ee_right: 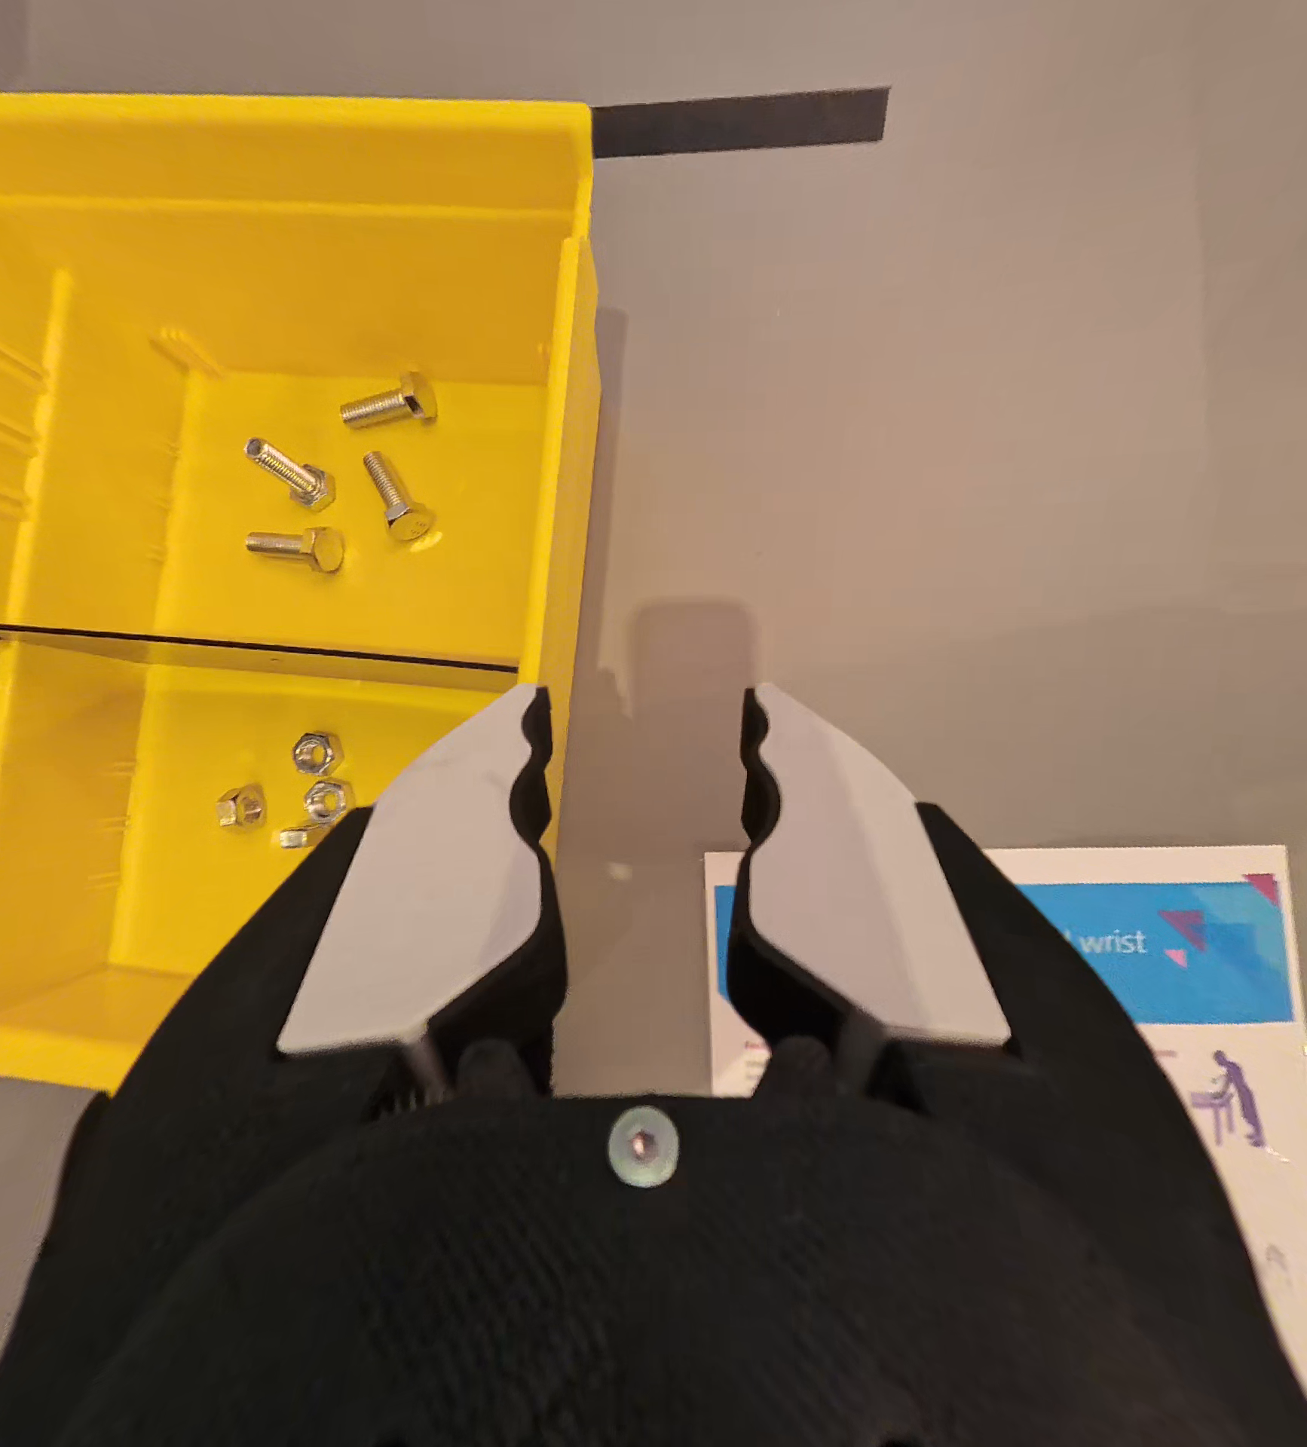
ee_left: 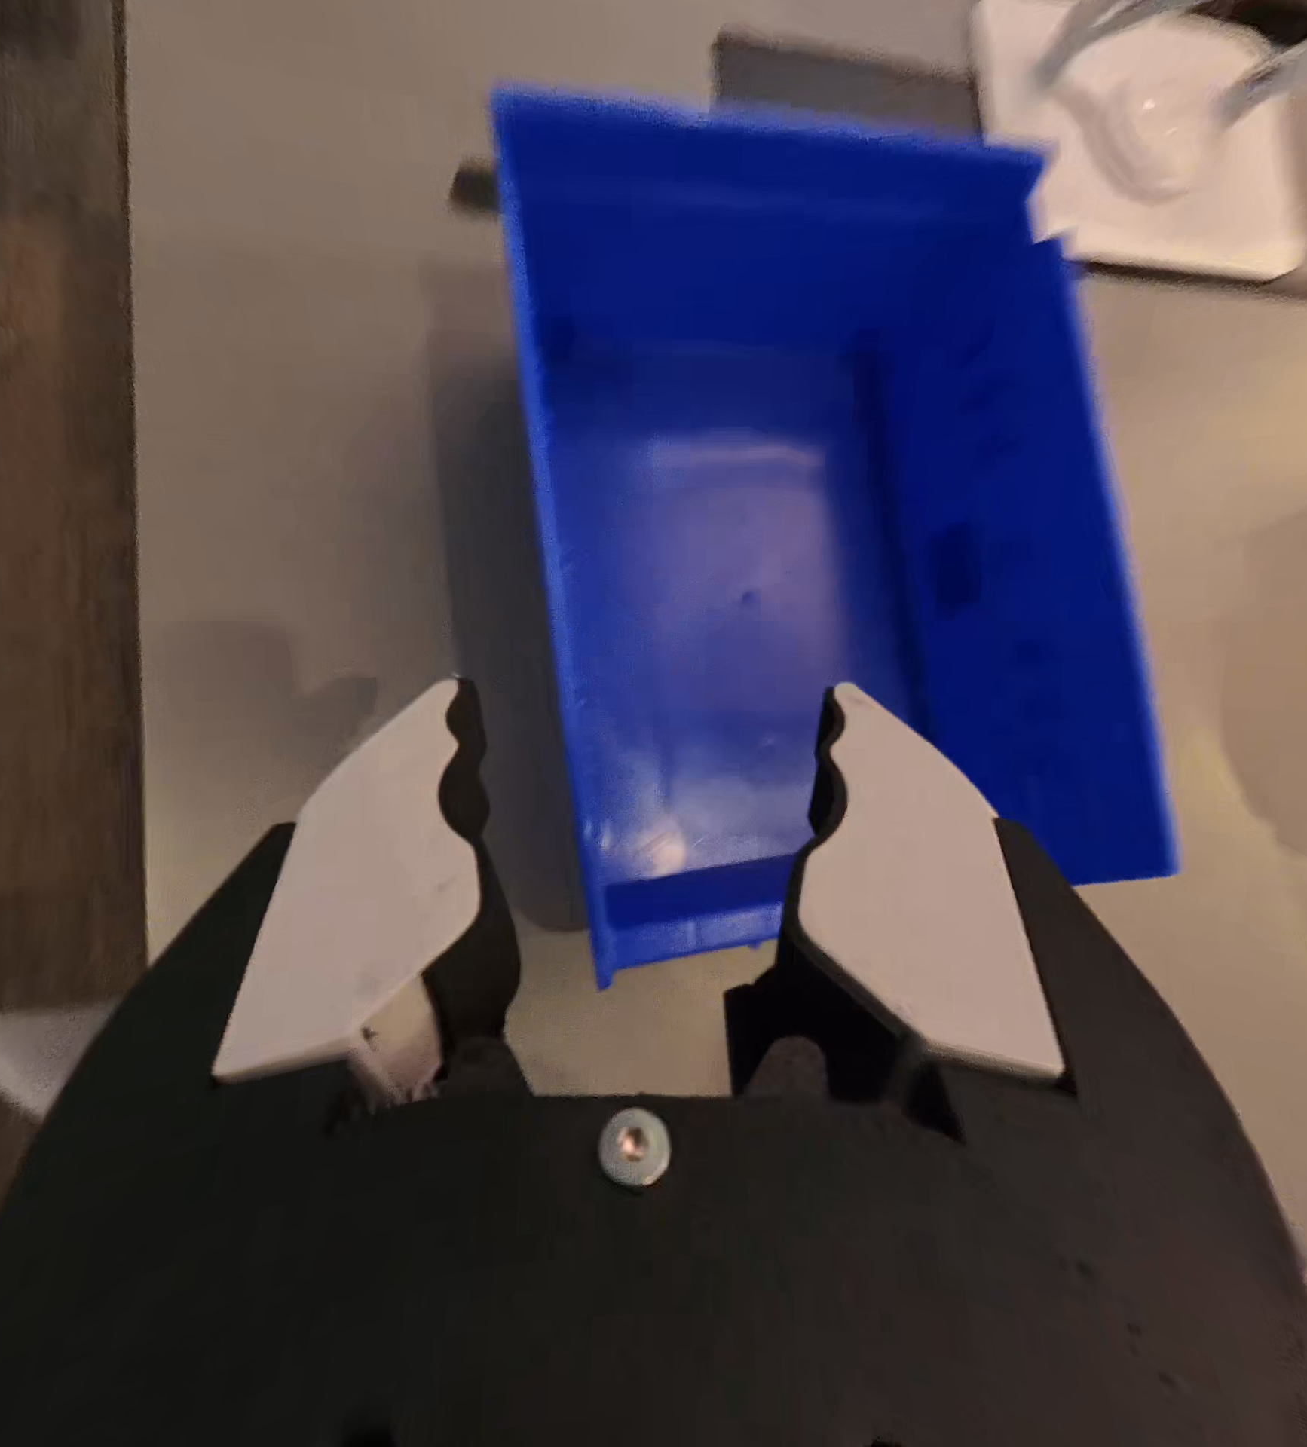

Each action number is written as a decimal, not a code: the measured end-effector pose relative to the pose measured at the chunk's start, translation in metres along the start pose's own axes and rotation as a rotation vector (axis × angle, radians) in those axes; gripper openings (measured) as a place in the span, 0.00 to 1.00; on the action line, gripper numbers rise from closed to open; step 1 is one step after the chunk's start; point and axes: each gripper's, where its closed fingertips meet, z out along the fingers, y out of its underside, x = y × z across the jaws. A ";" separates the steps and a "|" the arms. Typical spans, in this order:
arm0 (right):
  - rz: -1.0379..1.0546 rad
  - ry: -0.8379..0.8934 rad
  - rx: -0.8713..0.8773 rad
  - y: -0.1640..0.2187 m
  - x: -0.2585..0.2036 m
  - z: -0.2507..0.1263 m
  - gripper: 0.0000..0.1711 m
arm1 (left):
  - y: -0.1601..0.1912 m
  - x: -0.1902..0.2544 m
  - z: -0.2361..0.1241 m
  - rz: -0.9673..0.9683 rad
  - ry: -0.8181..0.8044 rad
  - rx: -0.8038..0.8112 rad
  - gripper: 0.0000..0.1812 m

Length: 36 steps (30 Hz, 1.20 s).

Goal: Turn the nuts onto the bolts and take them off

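Observation:
In the right wrist view a yellow bin (ee_right: 580,391) stands on the grey table with a divider across it. Its far compartment holds several silver bolts (ee_right: 388,403). Its near compartment holds several silver nuts (ee_right: 317,753). My right gripper (ee_right: 646,701) is open and empty, above the table just right of the bin's right wall. In the left wrist view an empty blue bin (ee_left: 713,274) stands on the table. My left gripper (ee_left: 650,693) is open and empty, above the bin's near end. This view is blurred.
A strip of black tape (ee_right: 736,121) lies on the table beyond the yellow bin. A printed card (ee_right: 1198,979) lies at the right, partly under my right gripper. A white object (ee_left: 1151,156) sits behind the blue bin at the right. A dark wooden strip (ee_left: 24,470) runs along the left. The grippers' ends are close to 80 centimetres from one another. Between my right fingertips and the printed card (ee_right: 1198,979) there is roughly 20 centimetres.

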 end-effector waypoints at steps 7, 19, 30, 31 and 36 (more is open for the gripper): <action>0.025 -0.047 0.050 -0.013 -0.015 -0.011 0.27 | 0.034 -0.021 0.045 -0.023 -0.034 -0.242 0.36; 0.100 -0.161 -0.181 0.022 -0.027 0.009 0.14 | 0.055 -0.014 0.057 0.060 -0.005 -0.414 0.04; 0.061 -0.187 -0.292 0.022 -0.068 0.014 0.04 | 0.048 0.033 0.077 0.200 0.003 -0.457 0.03; 0.037 -0.198 -0.305 0.021 -0.078 0.016 0.04 | 0.048 0.040 0.078 0.206 -0.006 -0.468 0.03; -0.116 -0.190 -0.361 0.015 -0.136 0.027 0.05 | 0.051 0.078 0.086 0.298 0.004 -0.503 0.04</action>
